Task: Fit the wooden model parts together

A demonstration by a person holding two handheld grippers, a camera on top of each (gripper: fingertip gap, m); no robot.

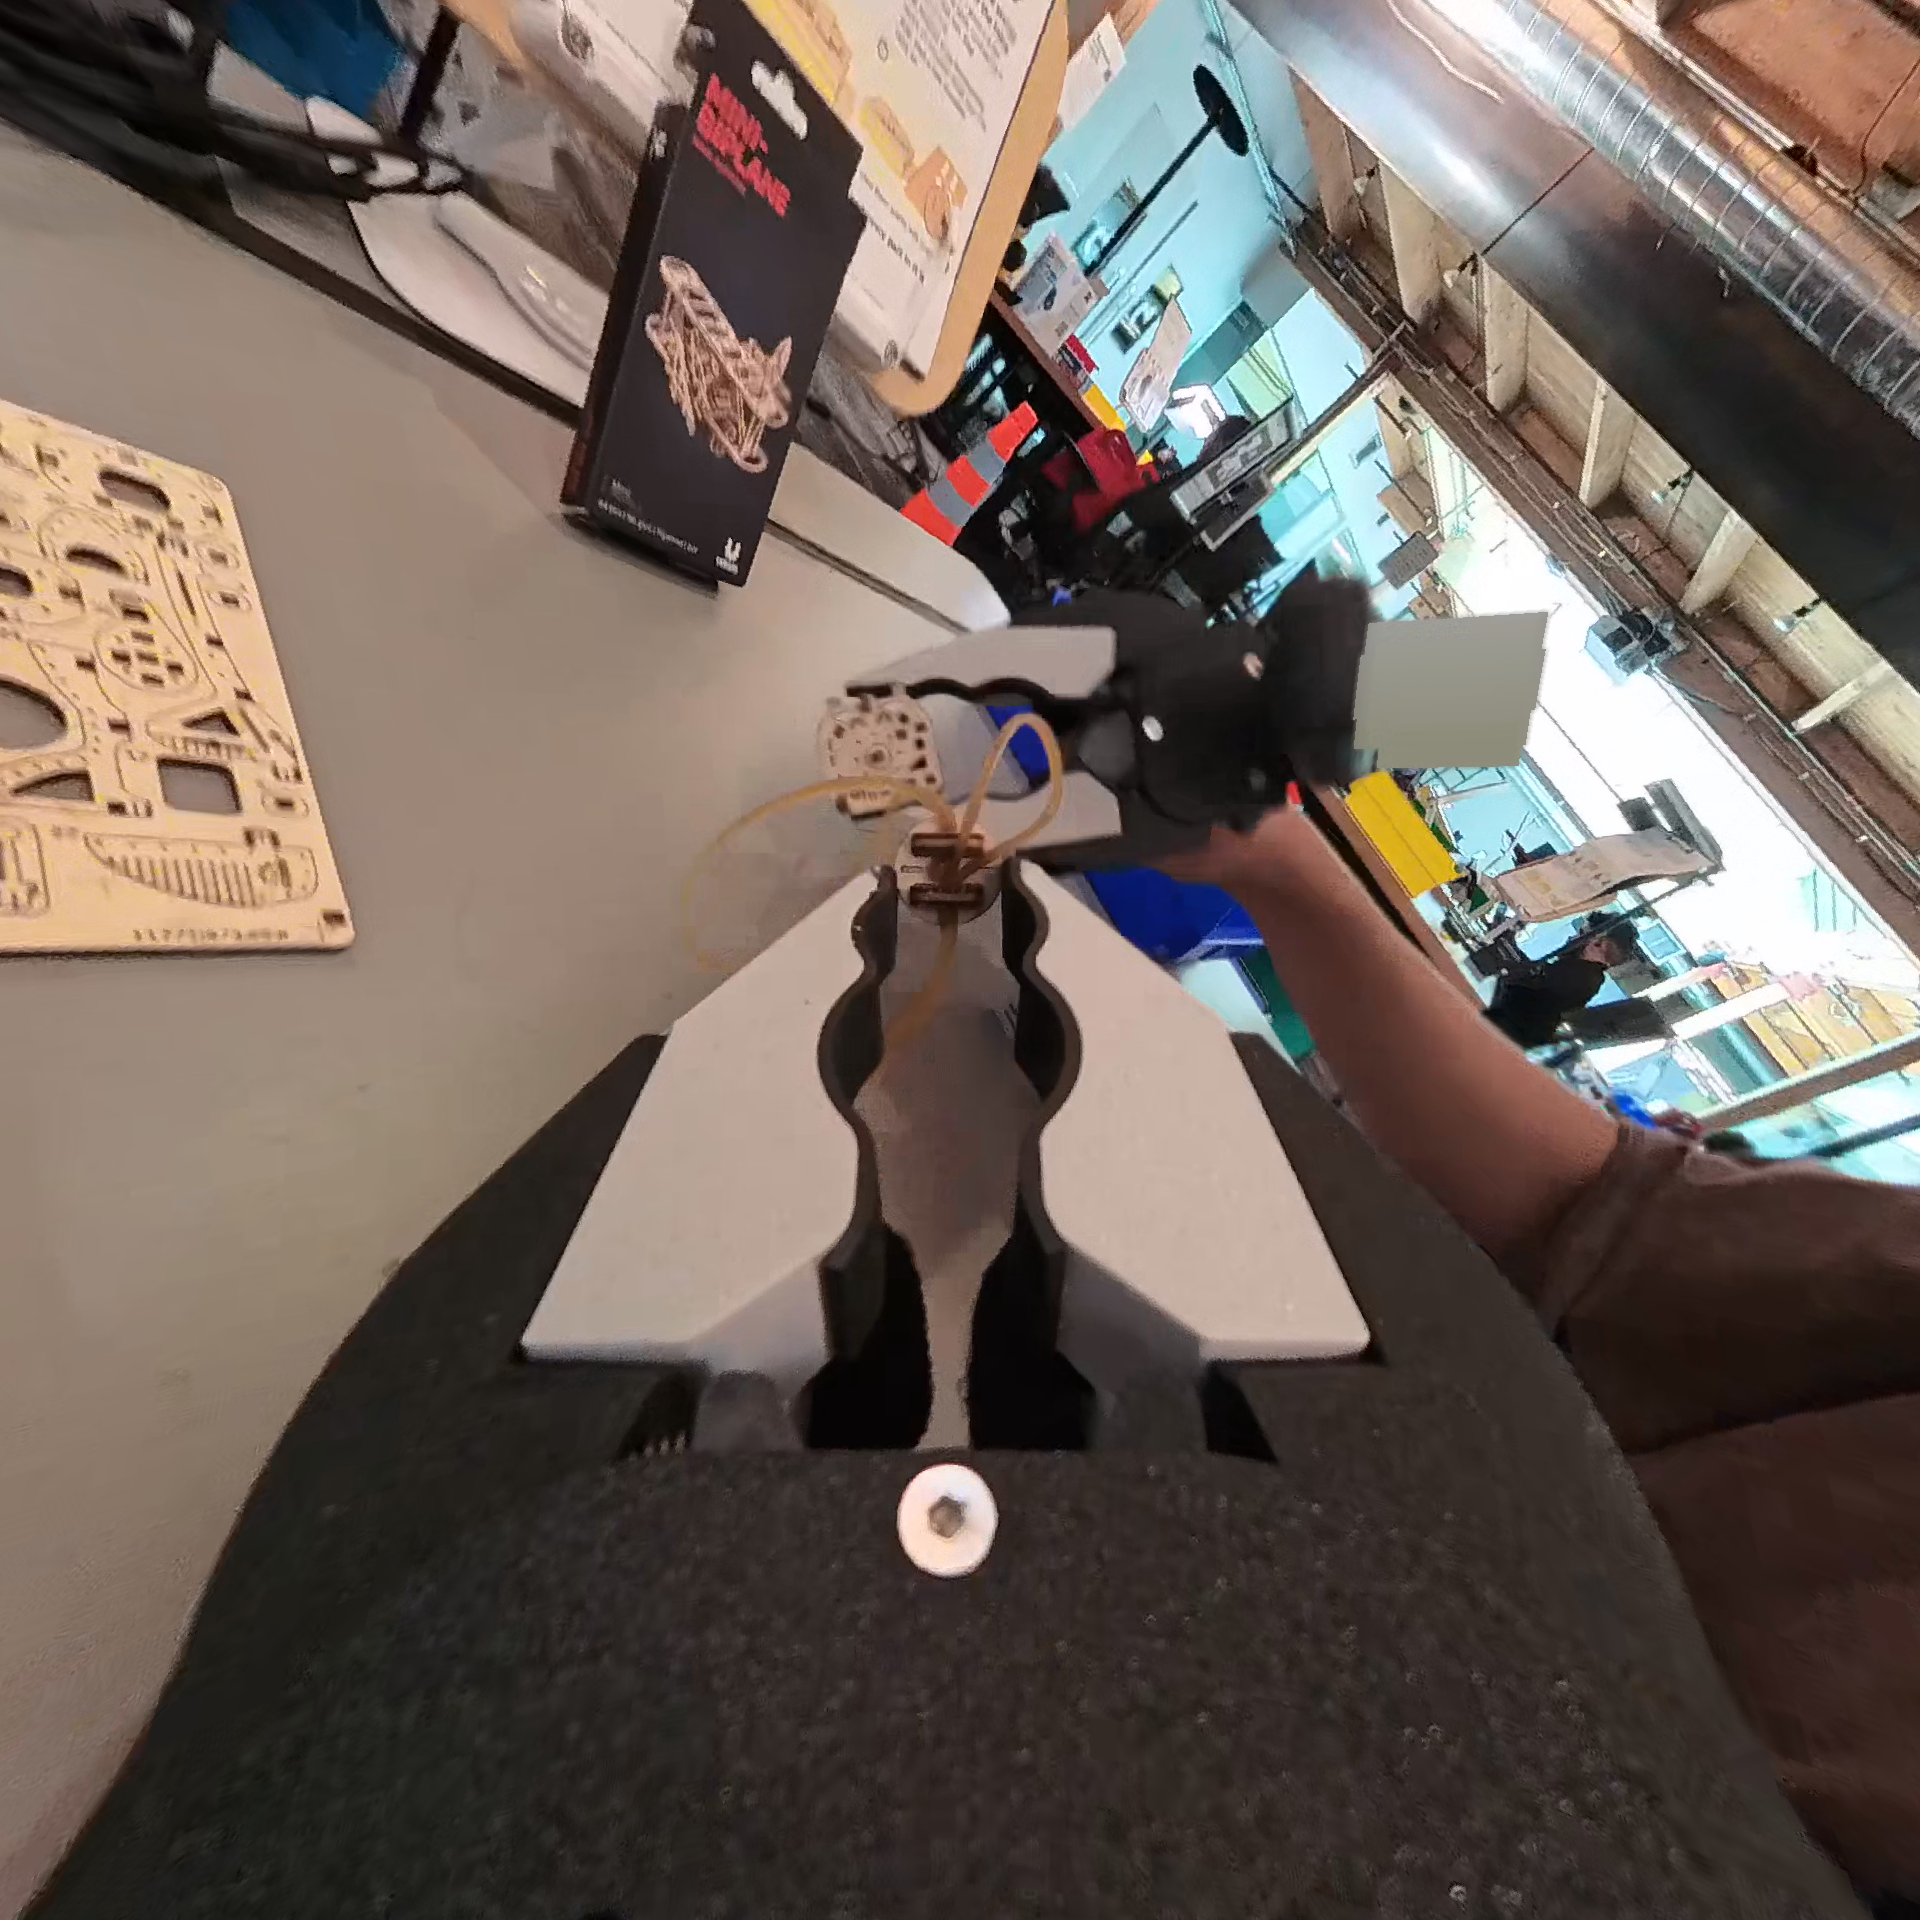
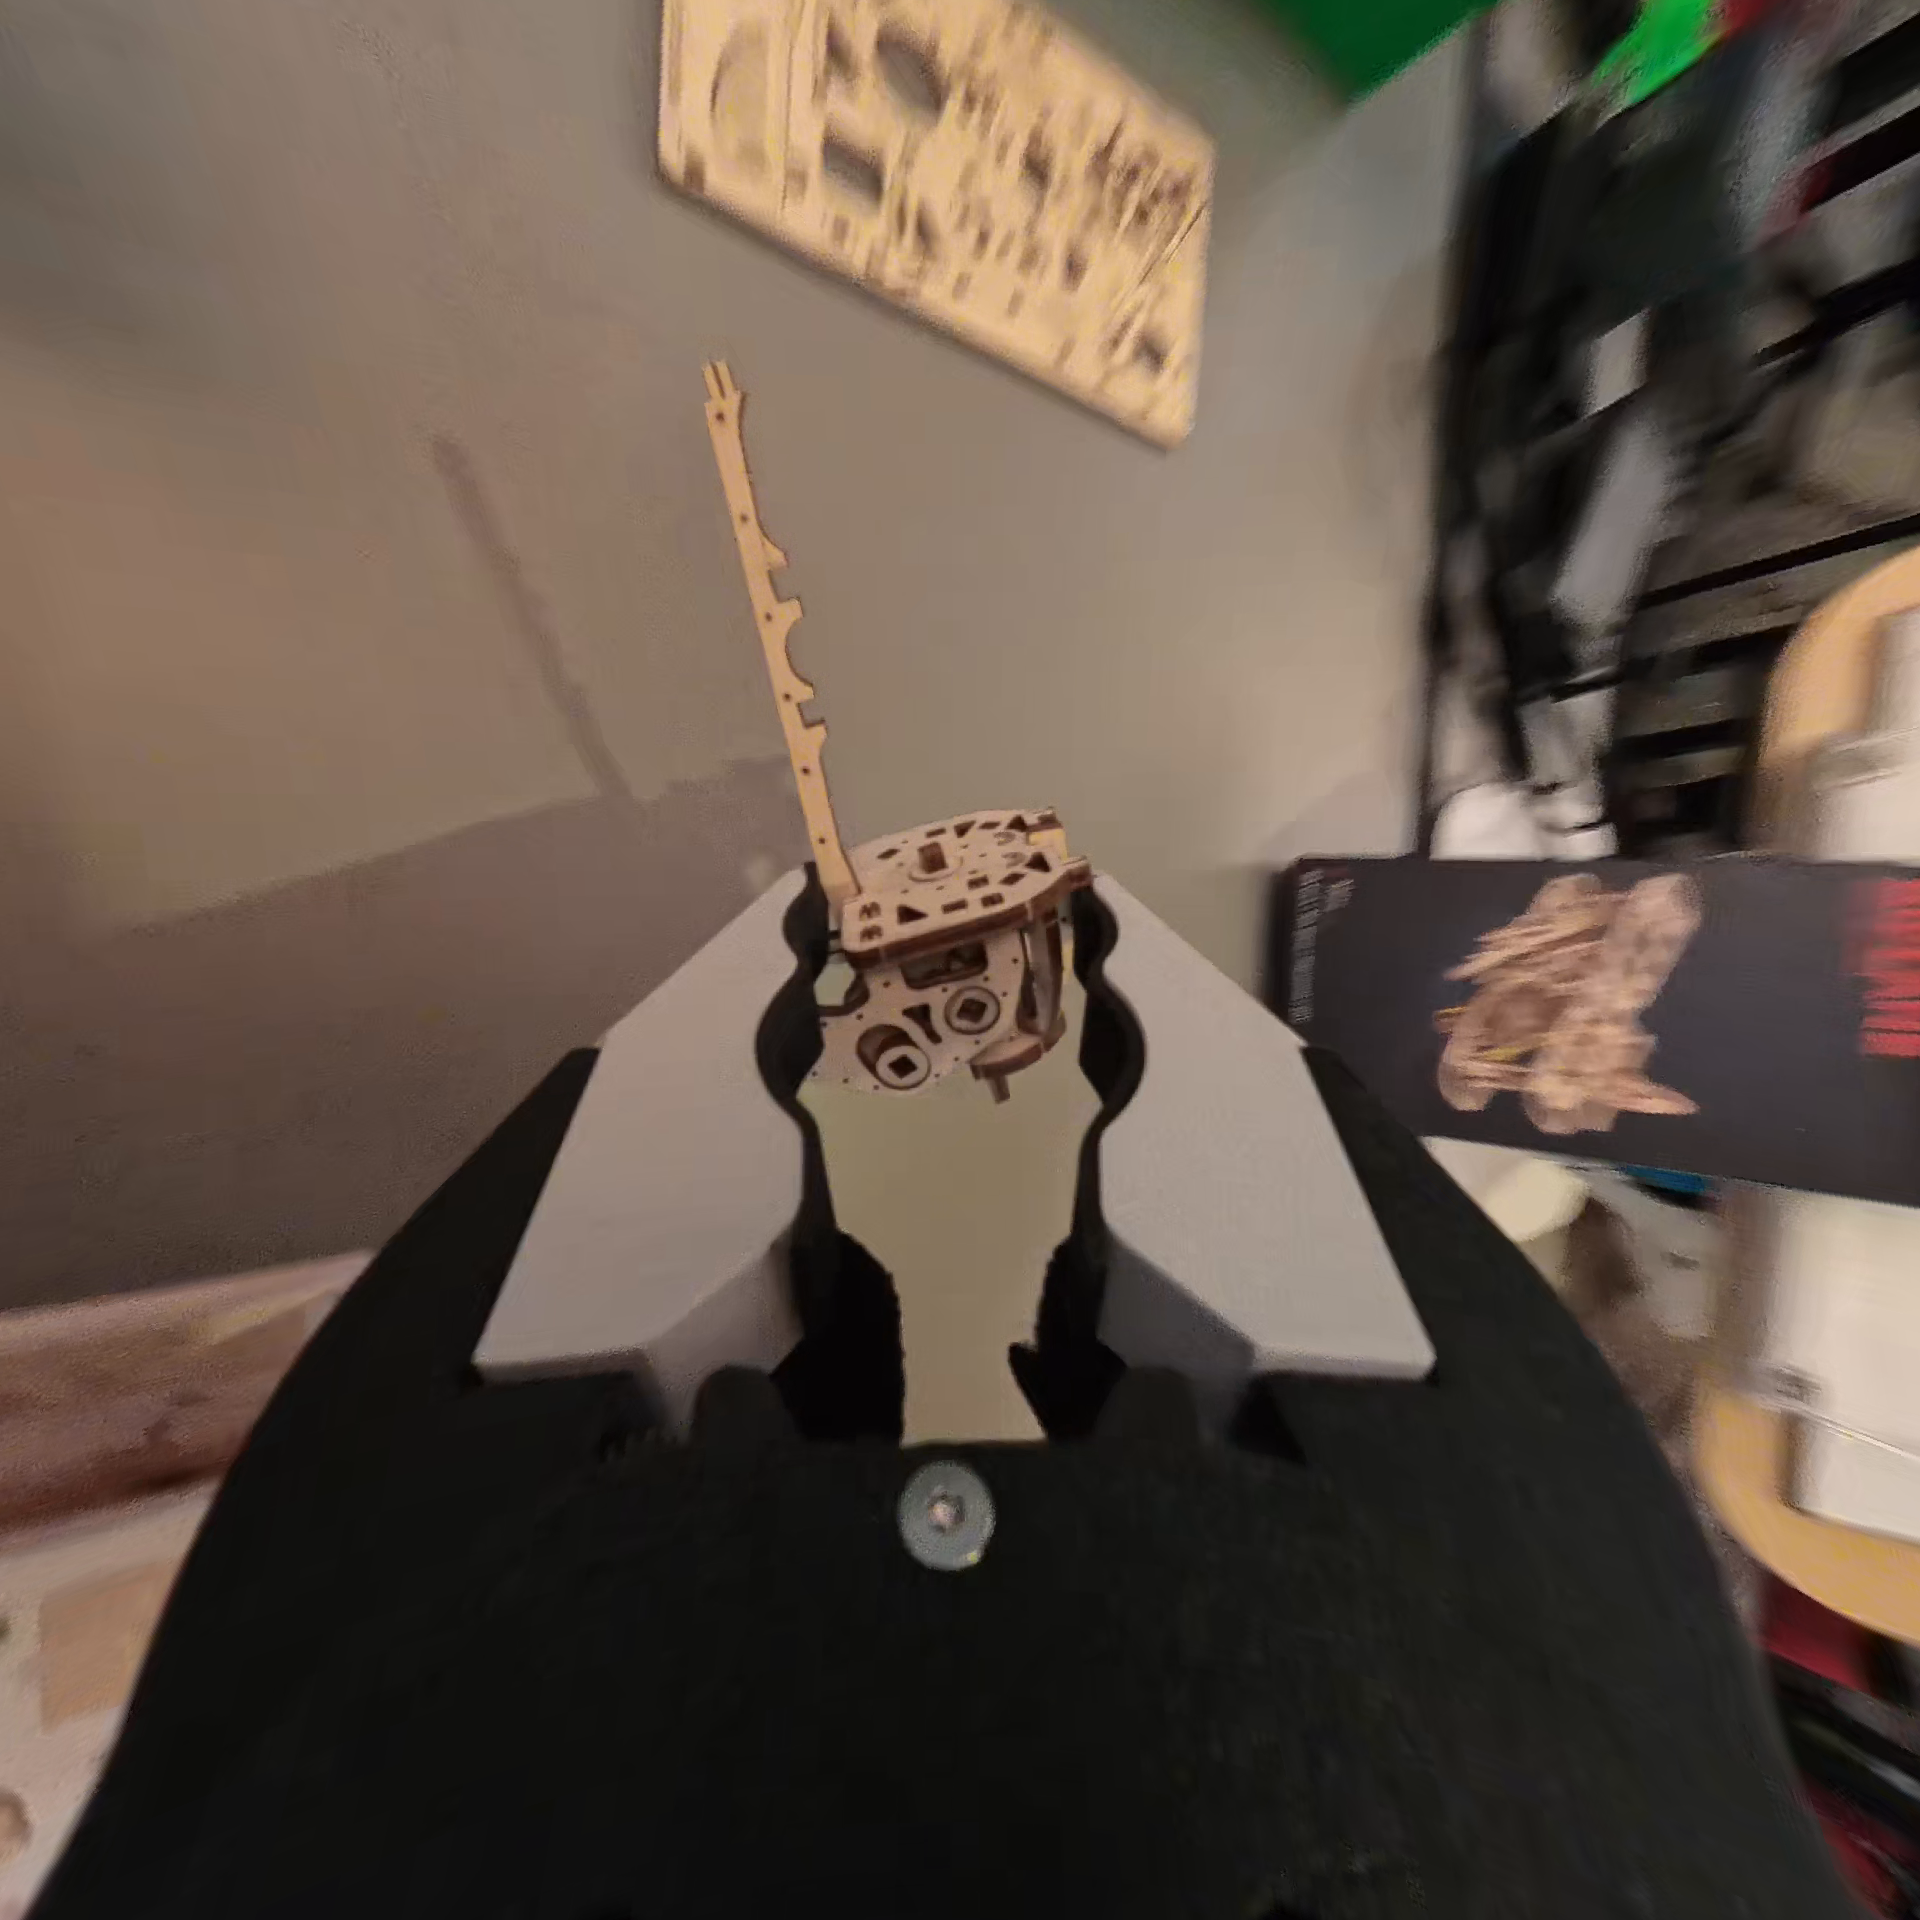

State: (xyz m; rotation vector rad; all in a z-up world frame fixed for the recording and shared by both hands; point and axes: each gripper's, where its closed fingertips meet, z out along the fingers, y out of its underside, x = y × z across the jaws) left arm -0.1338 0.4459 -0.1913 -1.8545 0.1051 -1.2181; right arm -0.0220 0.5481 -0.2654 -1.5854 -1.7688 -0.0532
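Two claws, each pinching one piece above grey table (image 1: 436, 727). Right claw (image 2: 940, 904): pale laser-cut wooden assembly (image 2: 951, 961), pierced plates stacked, thin notched strip (image 2: 774, 623) rising from it. Left claw (image 1: 948, 883): small wooden disc (image 1: 943, 871) looped with translucent rubber band (image 1: 727, 842). Left view only: band, disc. Right view only: strip. Both views: punched parts sheet (image 1: 135, 686) flat, black kit box (image 1: 717, 301) upright.

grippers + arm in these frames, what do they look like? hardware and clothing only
Both grippers, left gripper and right gripper, match: black grainy bodies, pale grey wedge fingers with wavy black inner pads, and one silver screw at centre. The person's arm wears a brown sleeve.
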